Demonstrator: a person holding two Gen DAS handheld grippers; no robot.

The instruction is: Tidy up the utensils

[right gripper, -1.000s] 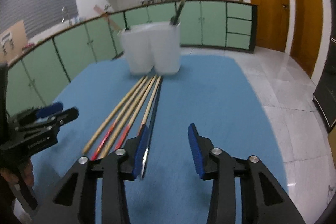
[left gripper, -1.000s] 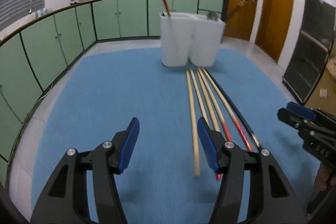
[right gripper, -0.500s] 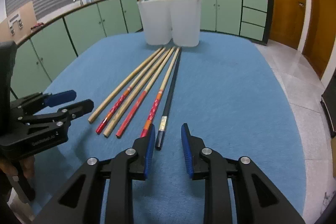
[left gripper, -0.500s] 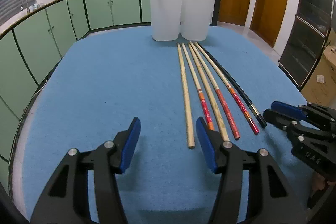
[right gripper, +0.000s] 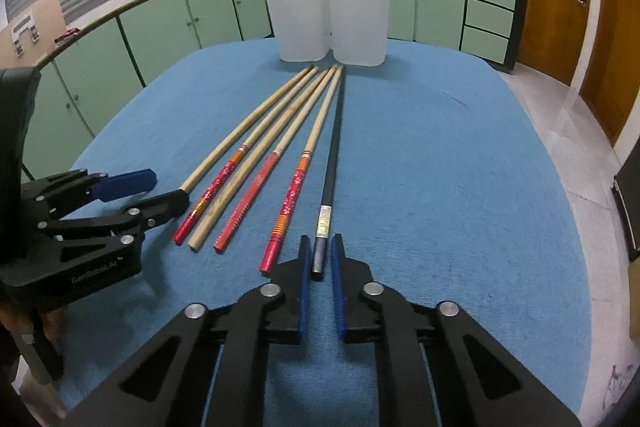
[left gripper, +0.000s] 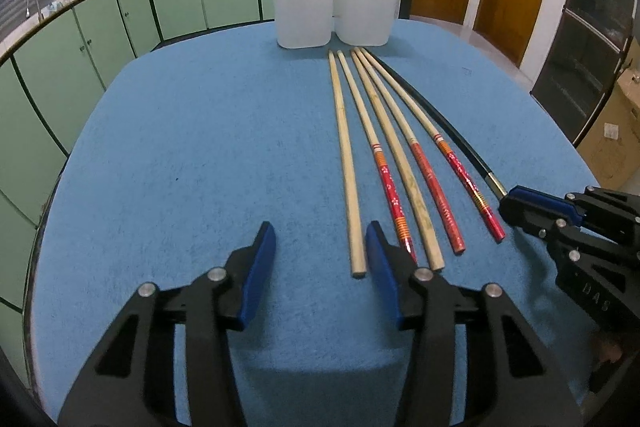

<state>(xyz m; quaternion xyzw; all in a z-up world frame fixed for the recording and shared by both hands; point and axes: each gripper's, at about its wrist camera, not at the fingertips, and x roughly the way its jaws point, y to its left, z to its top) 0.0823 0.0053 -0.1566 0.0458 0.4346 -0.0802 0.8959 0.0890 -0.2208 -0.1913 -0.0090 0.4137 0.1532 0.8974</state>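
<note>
A: Left wrist view: the left gripper [left gripper: 320, 247] is hovering over the blue bench [left gripper: 180, 147], jaws closing on nothing, the plain chopstick [left gripper: 346, 163] lying just inside its right jaw.

B: And rightward?

A: The right gripper [right gripper: 320, 257] is pinching the black chopstick [right gripper: 332, 163] by its near end; the white holder [right gripper: 328, 15] is standing behind.

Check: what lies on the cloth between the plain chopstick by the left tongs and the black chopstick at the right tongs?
Four chopsticks: three red-handled ones and one plain wooden one among them, side by side. Clearest in the right wrist view.
</note>
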